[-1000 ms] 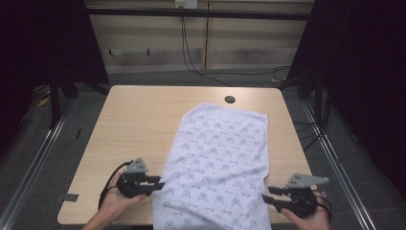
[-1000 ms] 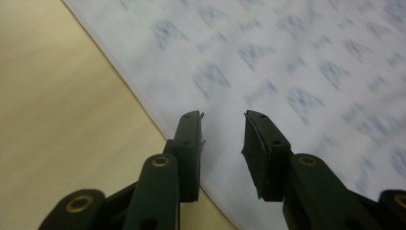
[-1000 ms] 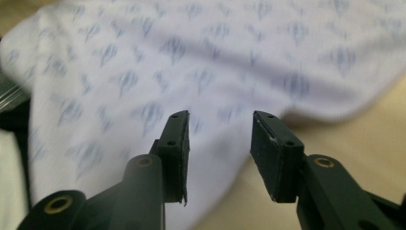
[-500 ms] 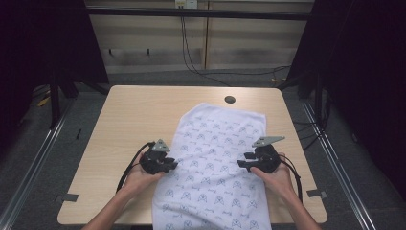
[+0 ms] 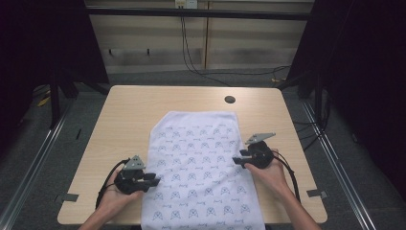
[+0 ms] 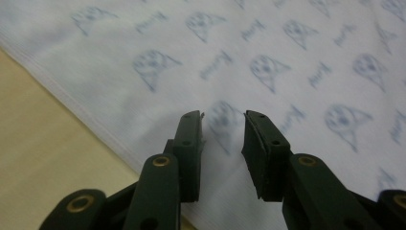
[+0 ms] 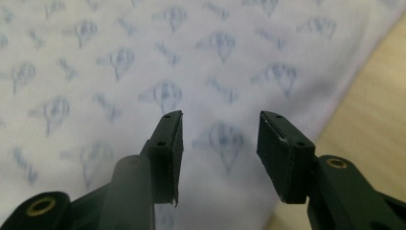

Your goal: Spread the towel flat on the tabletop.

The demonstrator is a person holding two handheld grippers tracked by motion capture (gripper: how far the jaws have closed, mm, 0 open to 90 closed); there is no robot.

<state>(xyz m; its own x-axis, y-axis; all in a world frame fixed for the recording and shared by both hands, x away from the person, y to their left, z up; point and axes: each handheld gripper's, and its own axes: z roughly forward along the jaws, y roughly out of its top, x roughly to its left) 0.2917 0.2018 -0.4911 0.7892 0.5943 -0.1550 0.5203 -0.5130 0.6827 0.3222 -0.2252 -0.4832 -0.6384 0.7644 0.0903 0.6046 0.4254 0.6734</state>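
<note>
A white cloth [image 5: 201,167] with a blue print lies flat on the wooden table [image 5: 129,110] and runs over the front edge. My left gripper [image 5: 155,180] rests at the cloth's left edge near the front. It is open, its jaws have just been opening, and only flat cloth [image 6: 287,57] lies under the left gripper [image 6: 224,120]. My right gripper [image 5: 237,161] is at the cloth's right edge, farther up. Its jaws have also been opening. The right gripper [image 7: 221,117] is open above the cloth [image 7: 143,48], pinching nothing.
A small dark hole [image 5: 230,99] sits in the table behind the cloth. Tape marks [image 5: 69,197] lie at the front corners. Bare wood [image 6: 43,158] borders the cloth on both sides. Dark frame posts and floor cables surround the table.
Both hands came in from the front corners to the cloth's sides; the left one has since drawn back toward the front. The cloth's far end has shifted left and lies straighter.
</note>
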